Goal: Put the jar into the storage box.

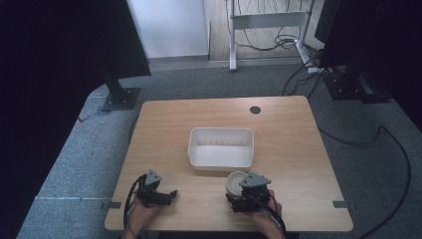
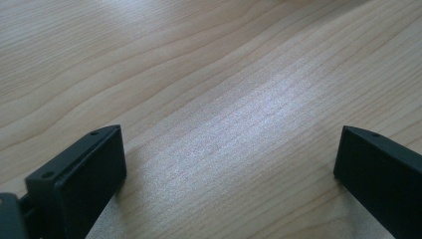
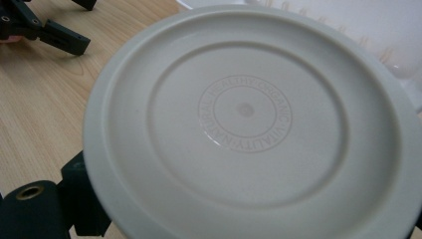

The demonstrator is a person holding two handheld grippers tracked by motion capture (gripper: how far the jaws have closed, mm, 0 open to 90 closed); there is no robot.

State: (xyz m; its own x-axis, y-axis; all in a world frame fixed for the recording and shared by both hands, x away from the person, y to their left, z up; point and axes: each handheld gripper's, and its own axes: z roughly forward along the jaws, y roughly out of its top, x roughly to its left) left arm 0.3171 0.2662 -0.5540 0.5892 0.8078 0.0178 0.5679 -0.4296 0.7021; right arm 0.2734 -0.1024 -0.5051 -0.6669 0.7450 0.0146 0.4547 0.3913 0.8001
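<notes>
Now we have the round off-white plastic lid (image 3: 249, 124) near the front edge of the tabletop (image 1: 293, 129), just in front of the white rectangular plastic tub (image 1: 221, 148). Our right tool (image 1: 244, 199) looks closed on the lid's near rim, though its jaws are mostly hidden beneath it. To do this well, we should keep the lid level and lift it over the tub's front wall before moving forward. Our left tool (image 1: 166, 195) rests wide open and empty by the front left corner, well apart, with bare wood around it.
</notes>
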